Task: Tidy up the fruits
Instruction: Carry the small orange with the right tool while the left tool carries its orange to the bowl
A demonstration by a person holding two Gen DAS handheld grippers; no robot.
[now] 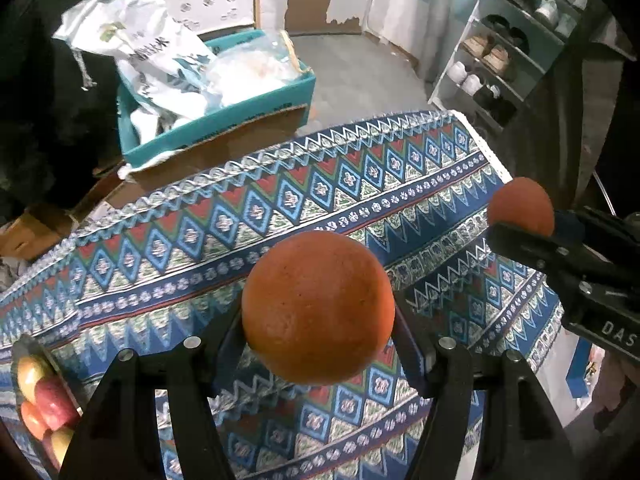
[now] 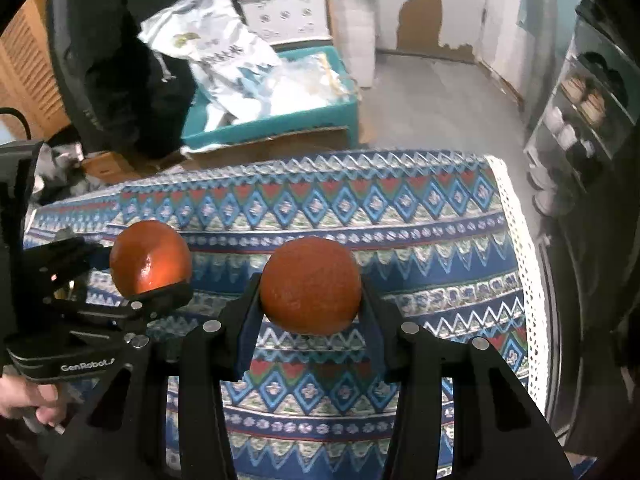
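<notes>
Round orange fruit (image 1: 318, 307) sits clamped in the left claw (image 1: 319, 332), pads pressing its two flanks, held clear above the patterned blue, red and white cloth-covered surface (image 1: 280, 208). Second round orange fruit (image 2: 311, 286) is pinched the same way in the right claw (image 2: 311, 304), narrower gap since this one looks a bit smaller. Both claws are closed onto fruit, neither slack.

Grip is across the widest part on each, so the fruit can't roll out while pointing steeply down. Likely both are mid-carry toward wherever the fruit gets sorted (destination is my guess, not confirmed).

Each claw shows up in the other's view: the right one at the right edge of the left wrist view, the left one at the left edge of the right wrist view, a hand (image 2: 24, 400) under its handle.

Containers:
- shallow dish or tray (image 1: 28, 350) at the lower left edge of the left wrist view, holding red and yellow-red fruit (image 1: 48, 396), probably apples; mostly cropped, can't tell the count.
- teal cardboard box (image 1: 224, 120) on the floor beyond the surface, stuffed with white printed bags and clear plastic; no fruit visible in it.
</notes>
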